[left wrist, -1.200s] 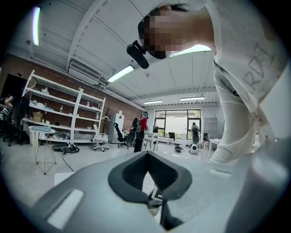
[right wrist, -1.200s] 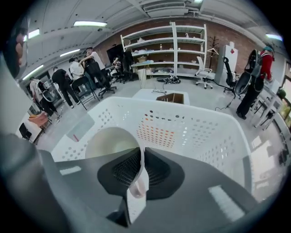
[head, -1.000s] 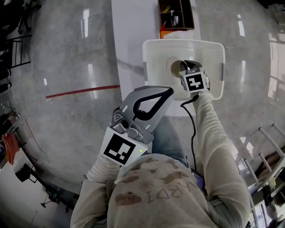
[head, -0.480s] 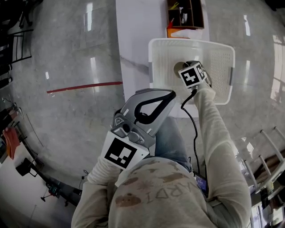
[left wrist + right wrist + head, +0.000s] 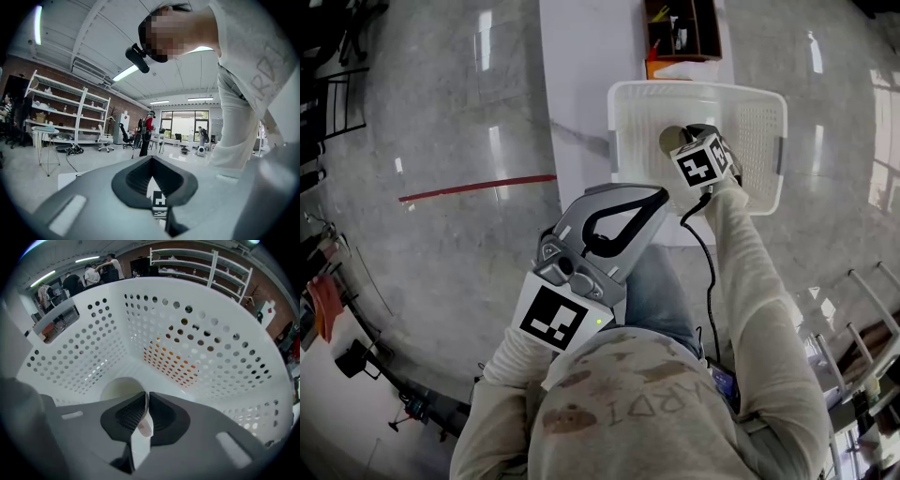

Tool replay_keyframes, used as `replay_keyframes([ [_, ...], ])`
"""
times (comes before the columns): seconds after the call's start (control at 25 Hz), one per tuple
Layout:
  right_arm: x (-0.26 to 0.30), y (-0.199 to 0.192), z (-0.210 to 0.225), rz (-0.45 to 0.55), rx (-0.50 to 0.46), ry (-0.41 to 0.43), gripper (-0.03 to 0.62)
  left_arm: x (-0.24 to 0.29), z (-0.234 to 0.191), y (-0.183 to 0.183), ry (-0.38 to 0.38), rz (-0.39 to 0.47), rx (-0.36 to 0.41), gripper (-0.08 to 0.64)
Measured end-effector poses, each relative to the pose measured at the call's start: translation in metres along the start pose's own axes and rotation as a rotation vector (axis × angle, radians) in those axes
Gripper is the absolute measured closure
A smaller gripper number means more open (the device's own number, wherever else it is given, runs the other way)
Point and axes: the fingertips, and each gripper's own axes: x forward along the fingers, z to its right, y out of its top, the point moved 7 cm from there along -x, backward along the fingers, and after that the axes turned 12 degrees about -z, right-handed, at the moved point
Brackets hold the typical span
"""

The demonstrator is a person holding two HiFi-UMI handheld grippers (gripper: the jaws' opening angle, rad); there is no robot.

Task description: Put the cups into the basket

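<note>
A white perforated basket [image 5: 694, 88] stands on the table in front of me. My right gripper [image 5: 689, 141] reaches down inside it, and its marker cube hides most of the jaws in the head view. In the right gripper view the right gripper [image 5: 146, 397] is shut on the thin wall of a pale cup [image 5: 117, 389], whose round mouth shows just beyond the pads, low over the basket's floor. The cup's rim [image 5: 671, 141] peeks out beside the cube. My left gripper [image 5: 660, 193] is held back near my body, shut and empty; its jaws meet in the left gripper view [image 5: 152, 158].
The basket sits on a long white table [image 5: 581, 94]. Behind it are a brown organizer box [image 5: 680, 28] and an orange item [image 5: 661, 67]. A red line [image 5: 478, 186] marks the grey floor at the left. Shelves [image 5: 65, 112] and people stand far off.
My right gripper, still holding the cup, has moved a little farther into the basket. The left gripper has stayed where it was.
</note>
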Motion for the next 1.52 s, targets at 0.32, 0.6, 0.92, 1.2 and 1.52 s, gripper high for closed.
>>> replay_keyframes([
  [0.32,-0.089,0.010,0.012,0.213,0.071,0.048,0.565,-0.011,0.015,0.027,-0.035,0.038,0.051,0.560],
  [0.6,-0.220,0.006,-0.016,0.576,0.173,0.068,0.565,-0.035,0.029,0.051,-0.106,0.039,0.117,0.560],
  [0.92,-0.357,-0.032,-0.074,0.916,0.255,-0.016,0.565,-0.068,0.038,0.082,-0.188,0.098,0.181,0.560],
  [1.2,-0.431,-0.067,-0.135,1.115,0.323,-0.108,0.565,-0.097,0.042,0.096,-0.259,0.152,0.200,0.560],
  [1.52,-0.466,-0.091,-0.193,1.188,0.372,-0.198,0.565,-0.128,0.063,0.100,-0.343,0.186,0.223,0.560],
])
